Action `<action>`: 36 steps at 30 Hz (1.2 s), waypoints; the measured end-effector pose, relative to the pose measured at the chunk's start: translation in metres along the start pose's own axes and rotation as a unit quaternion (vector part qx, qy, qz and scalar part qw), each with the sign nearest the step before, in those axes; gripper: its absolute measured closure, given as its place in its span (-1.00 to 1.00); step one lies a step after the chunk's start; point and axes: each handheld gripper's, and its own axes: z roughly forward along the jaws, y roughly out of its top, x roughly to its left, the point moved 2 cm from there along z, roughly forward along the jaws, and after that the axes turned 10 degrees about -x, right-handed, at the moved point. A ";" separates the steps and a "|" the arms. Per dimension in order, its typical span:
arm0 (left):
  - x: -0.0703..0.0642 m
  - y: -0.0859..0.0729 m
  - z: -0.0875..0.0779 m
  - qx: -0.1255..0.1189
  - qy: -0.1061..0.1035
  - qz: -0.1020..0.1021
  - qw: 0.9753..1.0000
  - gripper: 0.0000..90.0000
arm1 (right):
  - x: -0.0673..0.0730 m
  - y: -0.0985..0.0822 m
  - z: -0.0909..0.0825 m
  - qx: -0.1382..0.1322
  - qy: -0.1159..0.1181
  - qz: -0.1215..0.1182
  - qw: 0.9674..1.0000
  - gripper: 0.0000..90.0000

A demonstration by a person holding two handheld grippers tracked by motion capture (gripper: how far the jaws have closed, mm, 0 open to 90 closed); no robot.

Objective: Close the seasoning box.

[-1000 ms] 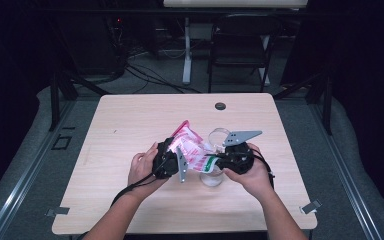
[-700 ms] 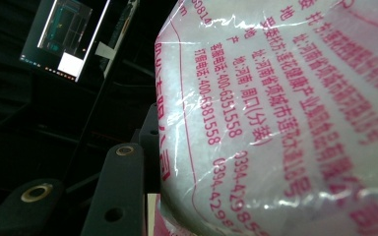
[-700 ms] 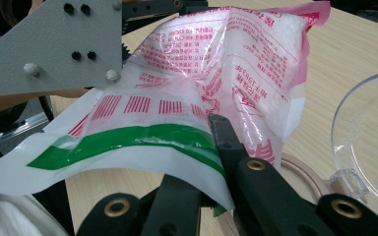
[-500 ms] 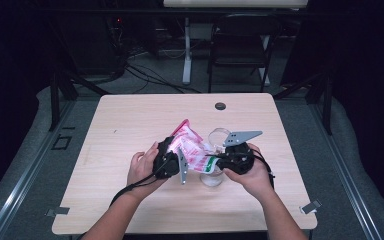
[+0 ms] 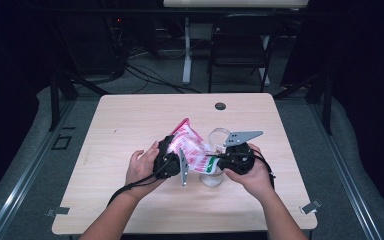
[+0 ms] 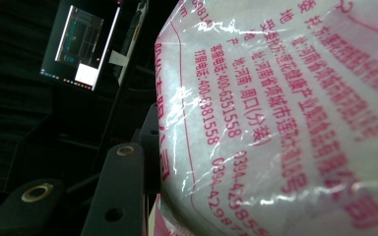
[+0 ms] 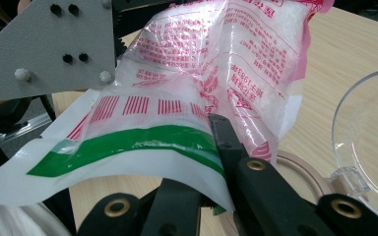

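Observation:
A clear plastic bag (image 5: 192,147) with pink print and white grains hangs tilted above the table's middle, held between both grippers. My left gripper (image 5: 176,156) is shut on the bag's fat body (image 6: 285,123), which bulges past one black jaw and hides the other. My right gripper (image 5: 219,159) is shut on the bag's flat green-striped end (image 7: 128,142), pinched between its two jaws (image 7: 204,142). The bag's upper part (image 7: 236,54) rises beyond them. A clear round container (image 5: 219,137) stands on the table just behind the right gripper, and its rim (image 7: 369,137) is at the right.
A tan ring (image 7: 300,169) lies on the wooden table (image 5: 130,125) beneath the bag. The left gripper's grey plate (image 7: 54,49) is close at upper left. A black grommet (image 5: 220,106) sits near the far edge. A chair (image 5: 242,45) stands beyond the table.

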 end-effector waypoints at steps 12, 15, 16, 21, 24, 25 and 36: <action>0.003 0.003 -0.002 0.000 0.013 0.024 1.000 0.33 | -0.001 -0.002 0.000 -0.001 0.000 0.004 1.000 1.00; 0.004 0.004 -0.002 0.001 0.015 0.030 0.999 0.33 | -0.002 -0.002 0.000 0.001 -0.001 0.004 1.000 1.00; 0.004 0.004 -0.002 0.001 0.015 0.031 0.999 0.33 | -0.002 -0.002 0.000 0.001 -0.002 0.004 1.000 1.00; 0.003 0.006 -0.001 -0.001 0.018 0.036 0.999 0.34 | -0.004 -0.004 0.000 0.003 -0.005 0.007 1.000 1.00; 0.003 0.006 0.000 -0.001 0.020 0.042 0.999 0.34 | -0.005 -0.004 0.000 0.004 -0.007 0.005 1.000 1.00; 0.003 0.006 0.000 -0.001 0.021 0.044 0.999 0.34 | -0.005 -0.004 0.000 0.004 -0.007 0.006 1.000 1.00; 0.001 0.007 -0.001 -0.004 0.025 0.055 0.998 0.34 | -0.007 -0.007 0.002 0.010 -0.016 0.001 1.000 1.00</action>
